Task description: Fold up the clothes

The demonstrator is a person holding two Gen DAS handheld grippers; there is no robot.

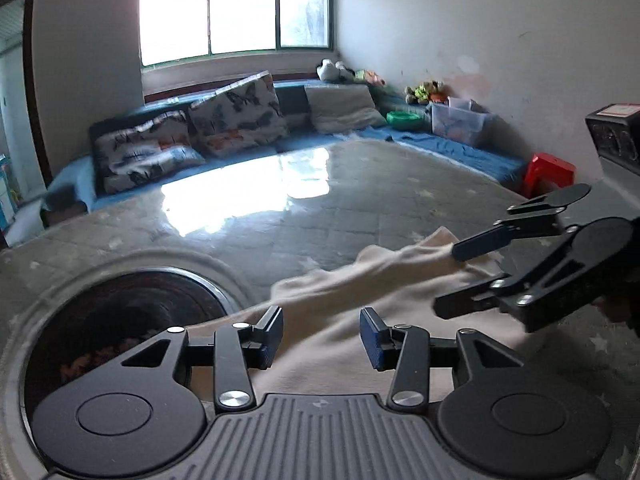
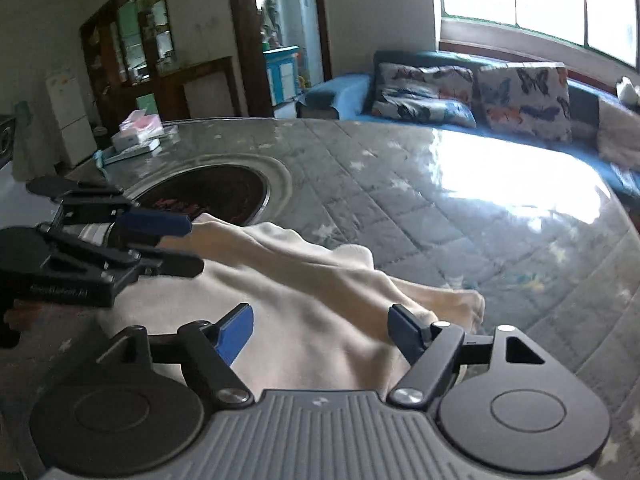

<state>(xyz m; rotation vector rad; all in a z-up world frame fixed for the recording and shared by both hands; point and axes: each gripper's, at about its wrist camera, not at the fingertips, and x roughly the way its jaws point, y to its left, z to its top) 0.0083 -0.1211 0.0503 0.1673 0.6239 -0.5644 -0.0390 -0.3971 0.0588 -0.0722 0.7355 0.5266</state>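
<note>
Two grippers, both with jaws apart, nothing pinched. Left gripper [image 1: 322, 338]: black linkage arms, blue ribbed pads, grey ribbed body; jaws parted over the cloth [image 1: 360, 304], pads not pressing it. Right gripper [image 2: 322, 336]: same build, jaws wider, cloth below the gap, its right pad near the cloth's bunched end.

One cloth, cream, soft knit-like, rumpled into long ridges; lies flat on the table [image 1: 240, 216] directly under and ahead of both grippers, stretching from one to the other.

One table: round, glossy clear cover over grey quilted fabric with pale stars, strong window glare. One round dark recess [image 1: 132, 320] with a metal rim, just left of the left gripper; cloth edge overlaps it.

Beyond the right gripper, far left: tissue box [image 2: 138, 134] on the table edge.

Further ahead: blue sofa [image 1: 460, 148], two butterfly-print cushions [image 1: 240, 116], one plain beige cushion [image 1: 342, 108], one clear plastic bin [image 1: 460, 120], one red stool [image 1: 548, 170]. One three-pane window [image 1: 236, 8], very bright.
</note>
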